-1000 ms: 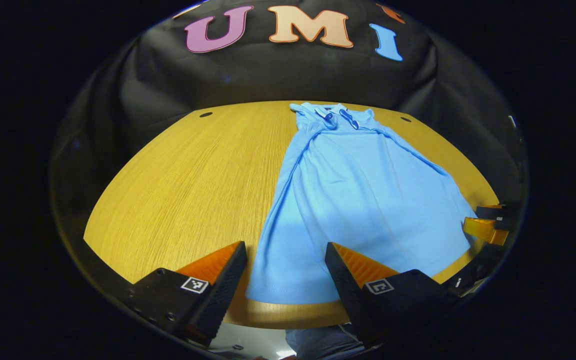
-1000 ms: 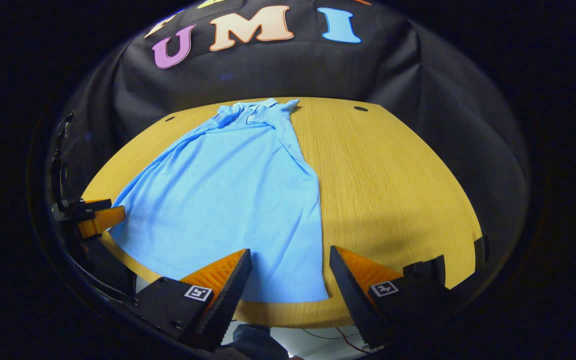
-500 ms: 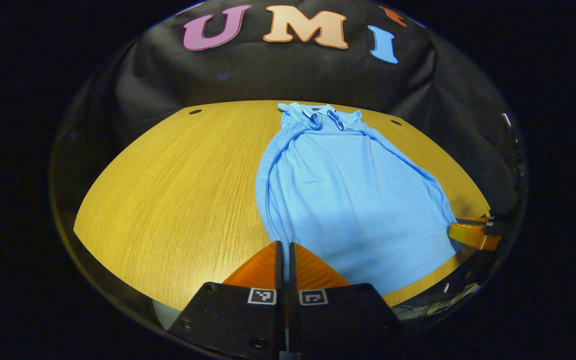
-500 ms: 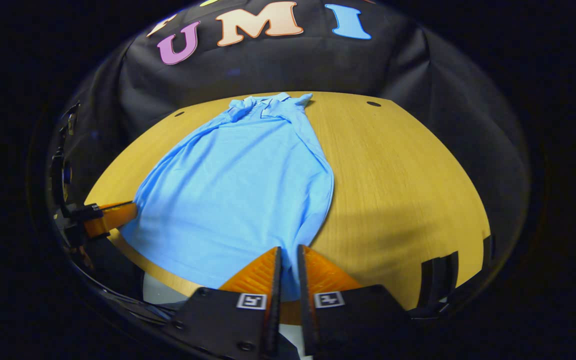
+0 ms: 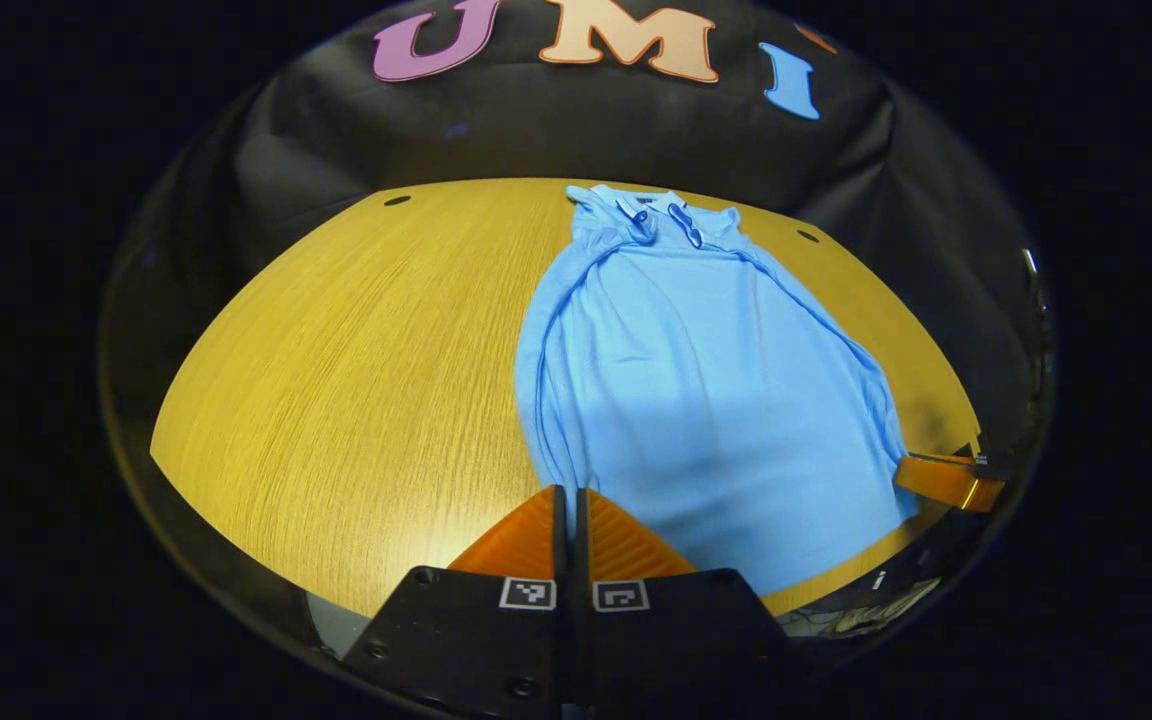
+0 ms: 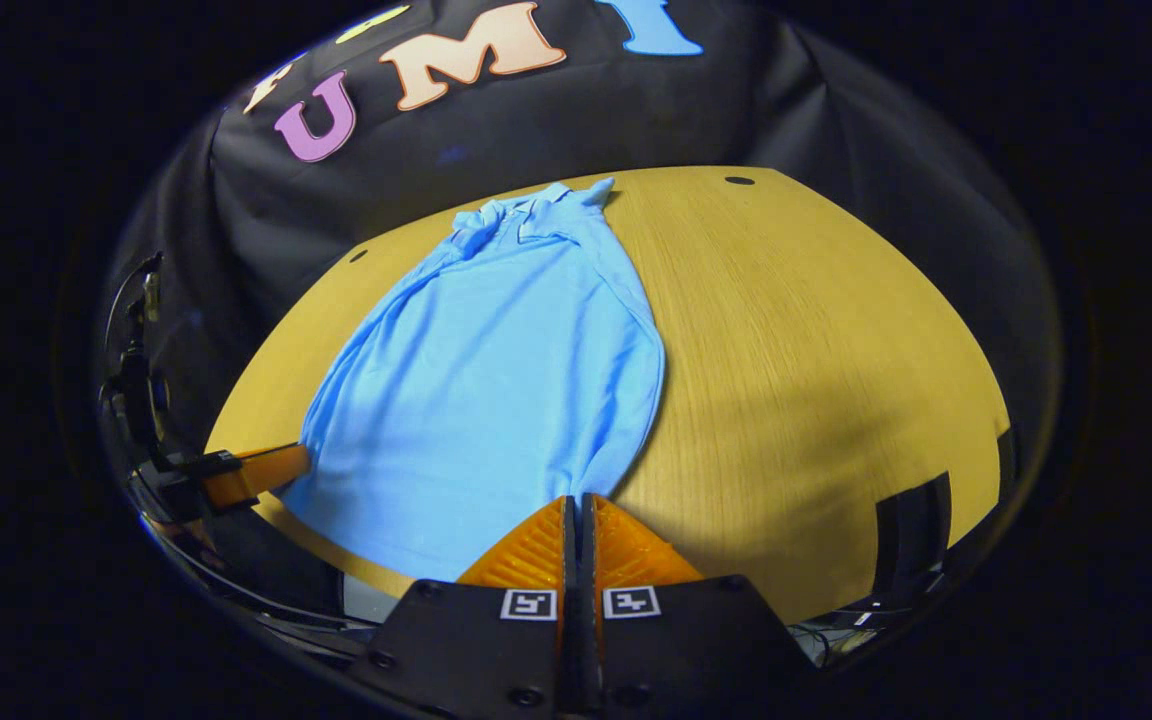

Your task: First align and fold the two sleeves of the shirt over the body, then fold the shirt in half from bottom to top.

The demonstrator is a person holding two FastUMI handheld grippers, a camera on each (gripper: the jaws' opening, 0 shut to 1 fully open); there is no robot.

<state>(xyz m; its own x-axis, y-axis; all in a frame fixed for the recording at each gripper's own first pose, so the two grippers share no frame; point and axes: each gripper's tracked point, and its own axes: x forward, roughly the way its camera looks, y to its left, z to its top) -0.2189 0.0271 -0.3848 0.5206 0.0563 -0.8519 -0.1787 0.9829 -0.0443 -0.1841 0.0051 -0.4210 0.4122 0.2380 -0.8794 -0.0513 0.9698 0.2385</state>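
On the round wooden table [image 5: 356, 370], with its fine straight grain and small dark holes near the far rim, the light blue shirt [image 5: 696, 390] lies lengthwise, collar [image 5: 658, 215] at the far end, hem at the near edge. The knit looks soft and matte, its long sides rolled into rounded ridges. Left gripper [image 5: 568, 500] has its jaws pressed together, pinching the near left hem corner; the ribbed wedge fingers meet on the cloth. Right gripper [image 6: 578, 508] is likewise clamped, nipping the near right corner of the shirt [image 6: 506, 380].
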